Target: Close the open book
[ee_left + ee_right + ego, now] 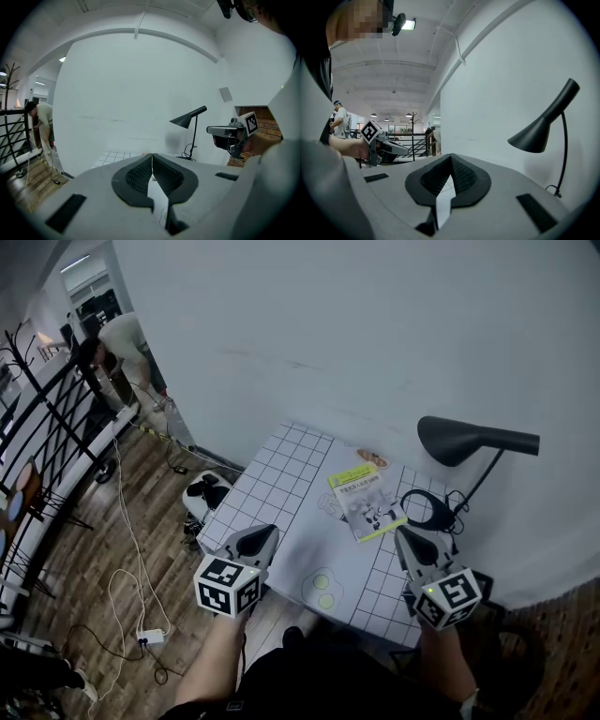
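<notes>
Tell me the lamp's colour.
The lamp is black, shade and stem; the right gripper view shows it best.

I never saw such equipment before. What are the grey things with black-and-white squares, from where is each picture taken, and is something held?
There is no robot here. A person holds a two-jaw hand tool, a gripper, in each hand: the left gripper and the right gripper. The cubes with square patterns are parts of them. The head view comes from a camera on the person's head, looking down. The two gripper views come from cameras riding on each gripper, looking along its jaws. On the table with a grid pattern lie a book with a yellow-green cover and a black cable; a black lamp rises at the right. Both grippers hover short of the book, jaws closed, holding nothing.
</notes>
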Demonstrator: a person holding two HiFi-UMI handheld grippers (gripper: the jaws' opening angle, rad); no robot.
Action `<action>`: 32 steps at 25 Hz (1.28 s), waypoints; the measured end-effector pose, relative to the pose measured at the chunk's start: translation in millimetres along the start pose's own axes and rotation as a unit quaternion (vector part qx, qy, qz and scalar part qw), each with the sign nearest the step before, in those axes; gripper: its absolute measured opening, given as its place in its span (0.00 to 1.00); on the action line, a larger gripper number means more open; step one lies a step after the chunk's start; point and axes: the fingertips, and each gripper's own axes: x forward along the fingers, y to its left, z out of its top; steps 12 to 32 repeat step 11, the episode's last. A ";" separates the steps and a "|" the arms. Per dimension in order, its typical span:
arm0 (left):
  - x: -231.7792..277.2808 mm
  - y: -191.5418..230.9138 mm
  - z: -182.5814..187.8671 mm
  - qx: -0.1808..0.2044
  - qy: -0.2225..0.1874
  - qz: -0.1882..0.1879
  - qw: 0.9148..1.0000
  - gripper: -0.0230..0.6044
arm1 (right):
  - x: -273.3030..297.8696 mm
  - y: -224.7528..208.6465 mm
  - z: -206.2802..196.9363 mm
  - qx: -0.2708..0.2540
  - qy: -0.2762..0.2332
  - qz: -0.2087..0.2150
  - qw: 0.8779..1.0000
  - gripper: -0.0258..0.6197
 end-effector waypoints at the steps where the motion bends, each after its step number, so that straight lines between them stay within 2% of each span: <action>1: 0.0 -0.3 0.6 0.001 -0.002 0.001 1.000 0.05 | 0.0 0.4 -0.1 0.001 0.000 0.001 1.000 0.04; 32: -0.4 -5.6 4.3 0.007 -0.004 0.000 1.000 0.05 | -1.3 4.8 4.1 0.000 -0.006 0.010 1.000 0.04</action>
